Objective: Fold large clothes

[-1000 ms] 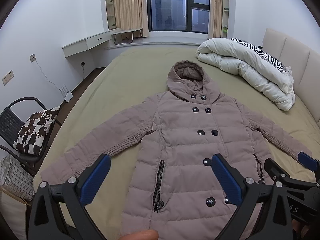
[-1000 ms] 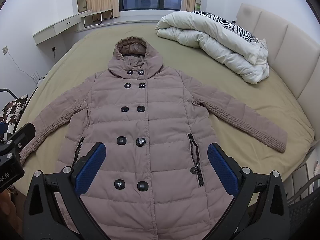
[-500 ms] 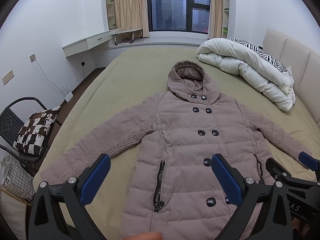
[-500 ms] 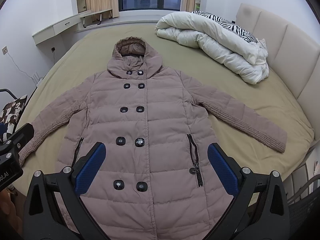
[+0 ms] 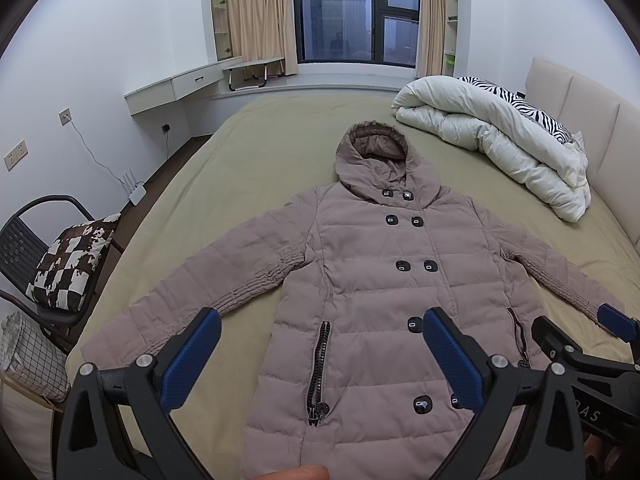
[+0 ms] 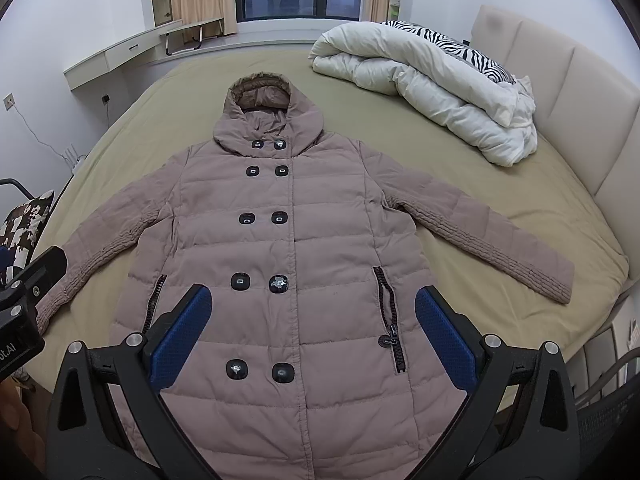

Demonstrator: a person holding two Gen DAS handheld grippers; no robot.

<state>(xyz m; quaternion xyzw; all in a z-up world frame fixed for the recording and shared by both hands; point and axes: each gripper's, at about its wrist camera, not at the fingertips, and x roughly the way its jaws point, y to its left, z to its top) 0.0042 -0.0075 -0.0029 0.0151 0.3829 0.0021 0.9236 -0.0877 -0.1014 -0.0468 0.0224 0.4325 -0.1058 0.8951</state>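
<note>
A long mauve padded coat point(image 5: 372, 280) point(image 6: 280, 240) with a hood and two rows of dark buttons lies face up on the bed, both sleeves spread out to the sides. My left gripper point(image 5: 322, 358) hovers open above the coat's lower left part, near the left zip pocket point(image 5: 320, 364). My right gripper point(image 6: 312, 332) hangs open over the lower front, between the bottom buttons and the right zip pocket point(image 6: 390, 320). Nothing is between either pair of blue pads. The right gripper's body shows at the right edge of the left wrist view.
The olive bed sheet point(image 5: 256, 160) point(image 6: 500, 184) surrounds the coat. A rolled white duvet with a zebra pillow point(image 5: 500, 132) point(image 6: 432, 80) lies at the head right. A chair with a checked cushion point(image 5: 68, 264) stands left of the bed, a padded headboard point(image 6: 560, 92) on the right.
Both views have drifted slightly, so the coat sits a little lower and nearer. The coat has not moved and both grippers stay open.
</note>
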